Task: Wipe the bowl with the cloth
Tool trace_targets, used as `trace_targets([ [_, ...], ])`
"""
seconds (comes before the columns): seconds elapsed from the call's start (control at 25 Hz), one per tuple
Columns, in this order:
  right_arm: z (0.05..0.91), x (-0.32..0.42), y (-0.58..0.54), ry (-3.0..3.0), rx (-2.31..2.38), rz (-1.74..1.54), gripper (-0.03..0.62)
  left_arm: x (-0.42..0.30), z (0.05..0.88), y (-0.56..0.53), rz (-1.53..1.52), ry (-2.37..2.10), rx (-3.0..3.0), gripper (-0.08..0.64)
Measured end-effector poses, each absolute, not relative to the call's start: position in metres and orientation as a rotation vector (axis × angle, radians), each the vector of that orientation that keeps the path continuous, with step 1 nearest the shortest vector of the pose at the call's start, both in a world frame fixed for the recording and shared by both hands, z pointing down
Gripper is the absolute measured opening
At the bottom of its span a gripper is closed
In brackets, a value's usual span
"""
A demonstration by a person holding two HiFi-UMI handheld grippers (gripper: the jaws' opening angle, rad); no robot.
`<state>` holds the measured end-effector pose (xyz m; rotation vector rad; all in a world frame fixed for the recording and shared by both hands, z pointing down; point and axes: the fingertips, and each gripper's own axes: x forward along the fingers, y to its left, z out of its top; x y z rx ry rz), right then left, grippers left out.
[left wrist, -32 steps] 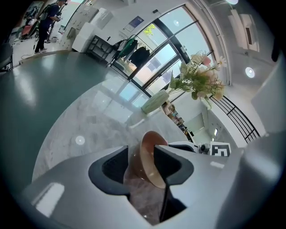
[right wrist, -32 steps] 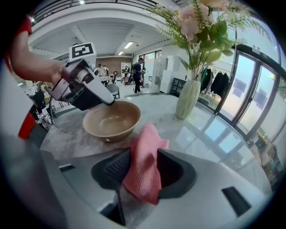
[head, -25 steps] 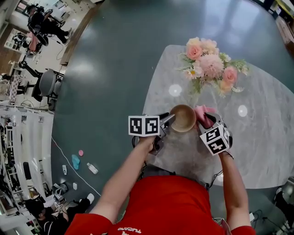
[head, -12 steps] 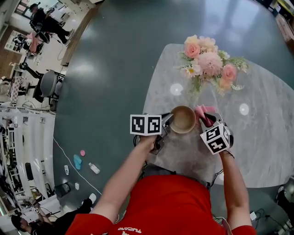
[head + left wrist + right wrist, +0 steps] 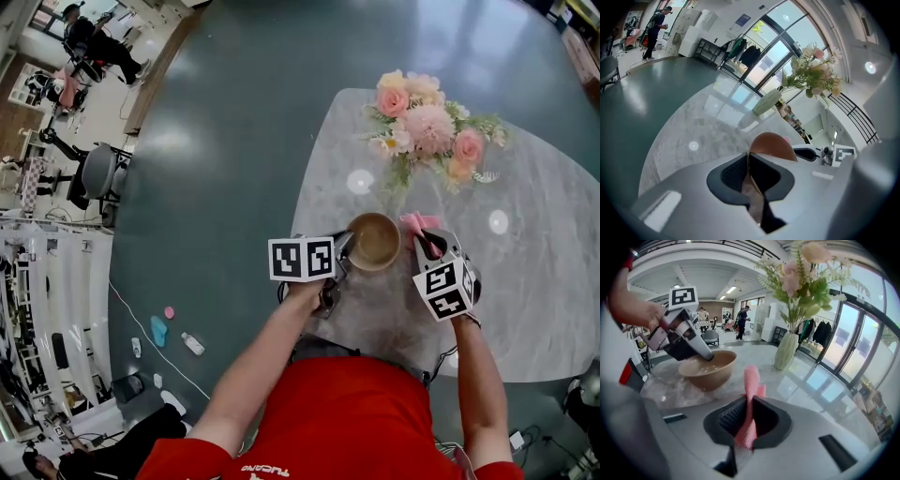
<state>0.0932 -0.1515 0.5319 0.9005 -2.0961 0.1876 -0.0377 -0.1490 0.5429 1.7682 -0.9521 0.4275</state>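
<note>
Pinches the rim of the brown bowl (image 5: pixel 373 241) with the left gripper (image 5: pixel 345 246), at the side of the bowl nearest that hand. Has just been drawing those jaws in: almost together now, one pad inside the wall and one outside, only the thin rim between them. Holds the bowl upright, mouth up, on the grey marbled table (image 5: pixel 544 281), close to the table's near edge.

Clamps a pink cloth (image 5: pixel 417 223) in the right gripper (image 5: pixel 427 242), just to the right of the bowl. Has just been closing these jaws too: narrow now, pads pressed on a gathered fold that stands up past the fingertips and shows again a little behind the pads. Cannot tell from the head view whether the cloth touches the bowl's rim. In the right gripper view, sits beside the bowl, not in it.

Points both grippers forward and down, angled in toward the bowl from either side, with the marker cube (image 5: pixel 302 259) of the left one and that of the right turned up to the head camera.

Farther onto the table, beyond the bowl: a pale green vase (image 5: pixel 786 350) with pink and cream flowers (image 5: pixel 427 127), apart from both bowl and cloth. Around the table, a dark green floor (image 5: pixel 234 141).
</note>
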Motion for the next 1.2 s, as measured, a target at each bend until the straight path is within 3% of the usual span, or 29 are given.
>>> trace_targets([
  [0.44,0.414,0.025,-0.138,-2.415,0.897,0.106,0.022,-0.038,0.533,-0.150,0.471,-1.027,1.853,0.020],
  [1.2,0.478,-0.016,-0.138,-2.015,0.701,-0.148,0.021,-0.027,0.500,-0.139,0.550,-1.059,2.034,0.020],
])
